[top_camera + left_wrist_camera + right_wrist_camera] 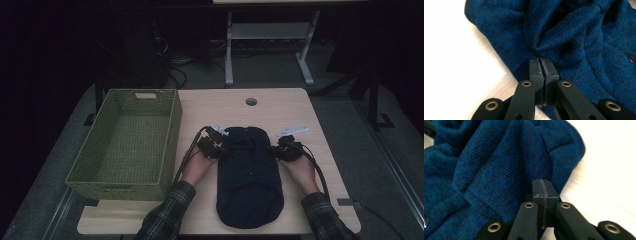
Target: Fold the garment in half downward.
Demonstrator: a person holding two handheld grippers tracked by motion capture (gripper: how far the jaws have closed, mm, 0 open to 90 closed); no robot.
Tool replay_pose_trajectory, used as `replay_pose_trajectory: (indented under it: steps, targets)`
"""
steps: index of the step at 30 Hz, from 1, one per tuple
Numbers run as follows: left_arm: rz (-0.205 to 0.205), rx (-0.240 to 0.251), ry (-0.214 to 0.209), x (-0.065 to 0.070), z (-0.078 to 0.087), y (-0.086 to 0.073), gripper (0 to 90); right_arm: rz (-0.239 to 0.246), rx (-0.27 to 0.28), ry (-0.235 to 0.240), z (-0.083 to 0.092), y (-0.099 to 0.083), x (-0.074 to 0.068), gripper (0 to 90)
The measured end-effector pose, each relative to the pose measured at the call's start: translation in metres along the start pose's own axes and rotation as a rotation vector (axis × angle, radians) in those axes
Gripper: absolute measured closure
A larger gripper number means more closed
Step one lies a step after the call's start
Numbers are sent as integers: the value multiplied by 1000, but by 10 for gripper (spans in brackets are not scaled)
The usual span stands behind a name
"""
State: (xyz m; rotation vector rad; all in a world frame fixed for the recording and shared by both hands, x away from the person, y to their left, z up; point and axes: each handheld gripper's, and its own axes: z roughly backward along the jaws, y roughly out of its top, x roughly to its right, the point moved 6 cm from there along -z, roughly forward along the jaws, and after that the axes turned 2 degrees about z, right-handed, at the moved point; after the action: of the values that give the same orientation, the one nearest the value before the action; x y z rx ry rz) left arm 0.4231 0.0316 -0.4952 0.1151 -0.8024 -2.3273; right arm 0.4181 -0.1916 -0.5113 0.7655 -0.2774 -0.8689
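Two grippers pinch opposite sides of a dark blue knit sweater (249, 175) folded lengthwise on the wooden table (295, 107). The left gripper (543, 65) has its jaws clenched on a gathered fold at the sweater's left edge, and the right gripper (543, 186) is clamped on the right edge. Beside the sweater, at the table's left, stands a green woven basket (127, 142).

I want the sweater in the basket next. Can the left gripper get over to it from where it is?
Probably yes: the green basket stands open-topped just beside the left gripper, with bare table between them. But the gripper is shut on the blue sweater.
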Motion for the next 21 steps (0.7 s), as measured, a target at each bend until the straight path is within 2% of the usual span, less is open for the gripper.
replay_pose_trajectory:
  steps: [5, 7, 9, 10, 12, 16, 19, 21]
  targets:
    - [2, 23, 1, -1, -2, 5, 862, 20, -9, -20, -4, 0, -4, 900]
    - [-2, 10, 8, -1, -7, 6, 863, 22, -11, -23, -4, 0, -4, 900]
    - [-29, -23, 28, -1, -12, 5, 889, 26, -13, -28, -4, 0, -5, 900]
    - [-22, -28, 28, -1, -13, 4, 900, 43, -16, -44, -4, 0, -5, 900]
    - [-21, -34, 40, -1, -12, 4, 900, 50, -22, -59, -3, 0, -6, 900]
    - [-54, -59, 83, 0, -10, 2, 900, 78, -31, -97, -1, -2, -2, 900]
    - [-49, -56, 91, -1, -7, -2, 900, 60, -37, -100, 1, -3, 1, 900]
    - [-33, -54, 88, -3, -5, -5, 900, 80, -45, -117, 2, -4, 2, 900]
